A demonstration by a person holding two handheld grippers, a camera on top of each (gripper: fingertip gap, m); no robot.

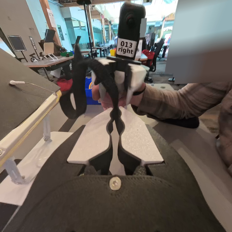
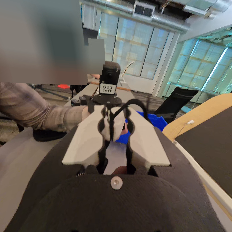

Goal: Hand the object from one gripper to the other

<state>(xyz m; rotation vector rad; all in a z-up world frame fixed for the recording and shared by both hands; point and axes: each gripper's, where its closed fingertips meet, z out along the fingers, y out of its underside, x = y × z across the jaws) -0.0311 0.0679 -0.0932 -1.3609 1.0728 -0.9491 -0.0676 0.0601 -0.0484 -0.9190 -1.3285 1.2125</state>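
A black fuzzy strap (image 1: 80,87) is the object. My left gripper (image 1: 115,111) is shut on one end of it. From there the strap rises, arches over and hangs in a loop to the left. My right gripper (image 1: 116,81) faces the left one, held in a hand. In the right wrist view my right gripper (image 2: 116,109) is open. The left gripper's white fingertips (image 2: 106,130) sit between its jaws, pinching the strap (image 2: 135,101), which arcs over the right finger. The right fingers do not touch the strap.
A black board with a pale wooden edge (image 1: 25,81) stands tilted on a white stand at the left; it also shows in the right wrist view (image 2: 207,131). A blue bin (image 1: 90,96) lies behind the grippers. A person's sleeved arm (image 1: 169,100) reaches in. A black chair (image 2: 175,100) stands beyond. Left tips to right tips: about 5 cm.
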